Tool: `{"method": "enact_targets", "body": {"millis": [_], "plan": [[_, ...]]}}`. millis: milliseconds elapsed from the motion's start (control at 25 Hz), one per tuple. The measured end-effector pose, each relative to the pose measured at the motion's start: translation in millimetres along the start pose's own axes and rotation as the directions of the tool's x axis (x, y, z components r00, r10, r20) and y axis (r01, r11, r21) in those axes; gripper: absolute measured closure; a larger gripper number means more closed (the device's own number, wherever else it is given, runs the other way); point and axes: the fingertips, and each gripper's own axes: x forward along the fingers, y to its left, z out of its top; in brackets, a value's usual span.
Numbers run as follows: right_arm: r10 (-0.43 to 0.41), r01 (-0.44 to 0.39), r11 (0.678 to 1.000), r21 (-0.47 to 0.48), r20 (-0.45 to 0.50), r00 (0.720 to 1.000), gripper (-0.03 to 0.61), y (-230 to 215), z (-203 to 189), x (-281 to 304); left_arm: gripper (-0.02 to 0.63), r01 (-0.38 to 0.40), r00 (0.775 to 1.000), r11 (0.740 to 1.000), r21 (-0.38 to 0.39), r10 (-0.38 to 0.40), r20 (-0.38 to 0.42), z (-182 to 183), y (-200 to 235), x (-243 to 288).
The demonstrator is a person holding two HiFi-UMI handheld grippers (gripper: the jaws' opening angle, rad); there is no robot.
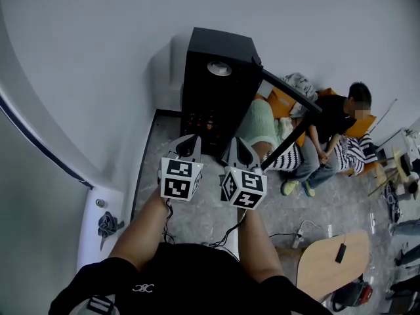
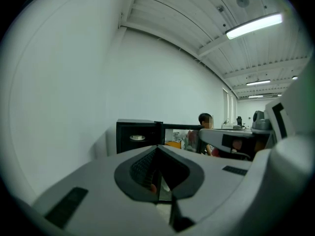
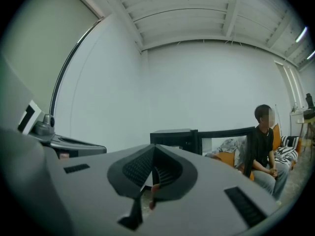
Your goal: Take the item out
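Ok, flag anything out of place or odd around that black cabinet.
Nothing looks spilled or damaged. The black cabinet stands against the wall with its door swung wide open. A loose white cable trails over the floor nearby.

Bare workroom, lab-like.
White walls and a strip light (image 2: 253,26) over a black cabinet (image 1: 216,90); right of it, a seated person (image 1: 331,133), a couch (image 1: 281,102) and a power strip (image 1: 303,230) on the speckled floor (image 1: 197,209).
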Motion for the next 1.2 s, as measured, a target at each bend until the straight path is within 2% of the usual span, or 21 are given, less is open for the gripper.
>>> {"method": "enact_targets", "body": {"millis": [800,1000,1080,1200], "plan": [[-0.041,0.041,0.999,-0.005,-0.036,0.999,0.575,36,-19,25,0.614,0.052,0.999,0.999,-0.011,-0.052,-0.009,-17,41,2],[-0.034,0.033,0.999,-0.007,-0.051,0.998,0.575,39,-25,35,0.614,0.044,0.999,0.999,-0.017,-0.044,-0.001,-17,54,3],[-0.028,0.027,1.000,-0.003,-0.048,0.998,0.575,38,-26,39,0.614,0.046,0.999,0.998,-0.038,-0.046,-0.001,-18,57,7],[-0.024,0.024,1.000,0.010,-0.043,0.999,0.575,34,-28,50,0.614,0.063,0.998,0.990,-0.127,-0.064,-0.001,-18,65,16]]}}
